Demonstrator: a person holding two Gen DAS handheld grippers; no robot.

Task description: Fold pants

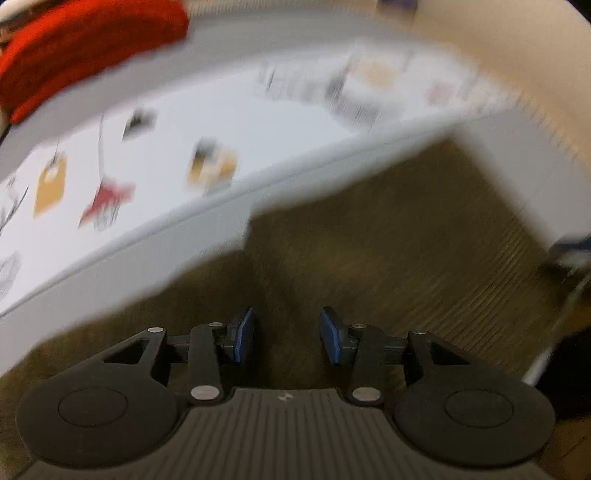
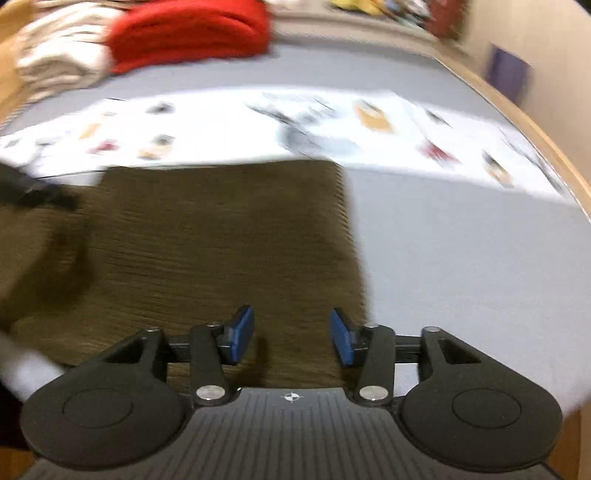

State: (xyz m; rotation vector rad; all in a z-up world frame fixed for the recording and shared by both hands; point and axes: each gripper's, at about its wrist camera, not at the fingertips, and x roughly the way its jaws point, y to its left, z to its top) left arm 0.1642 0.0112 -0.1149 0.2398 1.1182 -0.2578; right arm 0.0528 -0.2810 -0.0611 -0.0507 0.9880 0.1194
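— So where are the olive-brown ribbed fabric pants (image 2: 221, 251) right now?

— Spread flat on the grey bed sheet (image 2: 461, 258), their far edge touching a white printed cloth with small coloured pictures (image 2: 221, 122). Going left to right in the right wrist view: a cream folded stack (image 2: 59, 55) and a red folded knit garment (image 2: 192, 33) sit well back, then the pants fill the left and middle, with bare sheet to the right.

— And the grippers?

— The left gripper (image 1: 286, 334) hangs over the pants with its jaws partly open and nothing between the blue pads. The right gripper (image 2: 291, 336) has its jaws about half open, also empty, above the pants' right edge.

— How will the fabric behave?

— Soft and limp, I'd judge, light, with a ribbed weave that should give the pads grip rather than slide. It will sag and drape when lifted, so one pinch won't keep it straight.

— Where to take hold, then?

— Probably at two corners of one end, one per gripper, pinching through the layers near the edge.
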